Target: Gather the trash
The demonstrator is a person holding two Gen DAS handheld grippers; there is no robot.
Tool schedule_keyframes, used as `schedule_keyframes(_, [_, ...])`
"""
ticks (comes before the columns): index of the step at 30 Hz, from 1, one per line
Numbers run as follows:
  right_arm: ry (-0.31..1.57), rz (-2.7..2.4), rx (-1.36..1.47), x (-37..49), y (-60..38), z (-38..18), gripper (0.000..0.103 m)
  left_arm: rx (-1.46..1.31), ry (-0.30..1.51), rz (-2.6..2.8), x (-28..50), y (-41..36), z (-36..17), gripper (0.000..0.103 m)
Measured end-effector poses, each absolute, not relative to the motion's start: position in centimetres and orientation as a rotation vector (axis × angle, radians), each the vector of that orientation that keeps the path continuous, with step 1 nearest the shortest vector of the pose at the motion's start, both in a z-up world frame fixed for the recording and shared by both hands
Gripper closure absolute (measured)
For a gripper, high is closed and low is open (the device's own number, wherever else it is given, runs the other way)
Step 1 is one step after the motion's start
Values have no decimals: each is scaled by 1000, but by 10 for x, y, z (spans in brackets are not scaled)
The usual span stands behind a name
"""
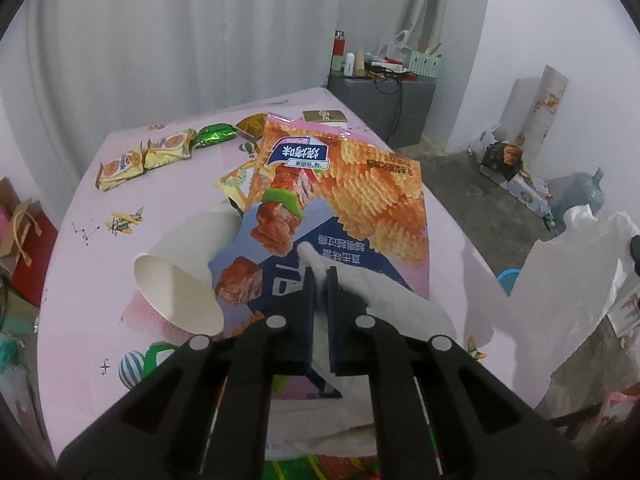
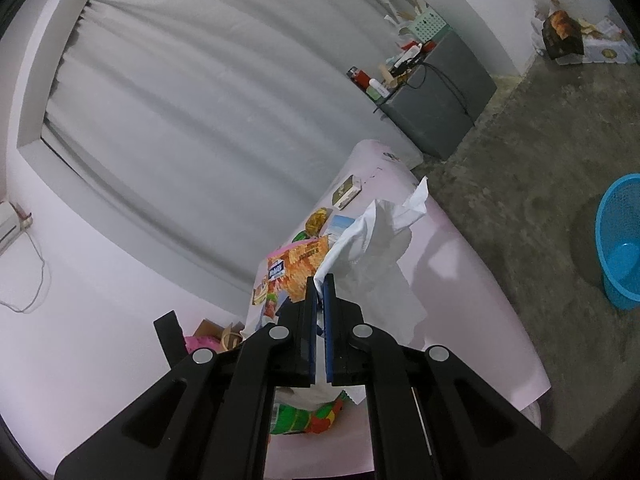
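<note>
My left gripper (image 1: 320, 276) is shut on a white tissue (image 1: 384, 300) and on the large chip bag (image 1: 340, 196), which lifts off the pink table (image 1: 120, 264). A white paper cup (image 1: 188, 276) lies on its side left of the bag. My right gripper (image 2: 319, 286) is shut on a white tissue (image 2: 376, 240), held above the table's right side. That tissue also shows at the right in the left wrist view (image 1: 568, 280). The chip bag (image 2: 292, 268) shows left of the right gripper.
Yellow snack packs (image 1: 140, 158), a green wrapper (image 1: 212, 136) and a small box (image 1: 324, 116) lie at the table's far end. A blue basket (image 2: 620, 248) stands on the floor to the right. A grey cabinet (image 2: 444, 108) stands behind. A green wrapper (image 2: 308, 420) lies near me.
</note>
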State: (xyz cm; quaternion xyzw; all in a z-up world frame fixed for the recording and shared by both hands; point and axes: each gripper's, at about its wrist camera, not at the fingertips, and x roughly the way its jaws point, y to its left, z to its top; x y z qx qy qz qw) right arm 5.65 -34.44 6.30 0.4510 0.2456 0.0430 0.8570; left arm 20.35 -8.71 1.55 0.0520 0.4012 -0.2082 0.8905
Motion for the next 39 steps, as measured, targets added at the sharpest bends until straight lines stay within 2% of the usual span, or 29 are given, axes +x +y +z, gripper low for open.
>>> schedule_keyframes(14, [458, 62, 963, 36, -352, 64, 100, -18, 630, -612, 152, -79, 105, 100])
schedule_keyframes(21, [399, -23, 1000, 4, -384, 61, 100, -52, 645, -729, 147, -113, 125, 100])
schedule_keyframes(26, [358, -127, 1028, -29, -418, 53, 100, -57, 716, -828, 147, -169, 121, 100])
schedule_keyframes(32, [338, -294, 1066, -69, -463, 28, 100, 21, 801, -941, 136, -284, 99, 100])
schedule_keyframes(39, [401, -466, 1109, -79, -522, -18, 100, 154, 929, -1064, 121, -430, 32, 100])
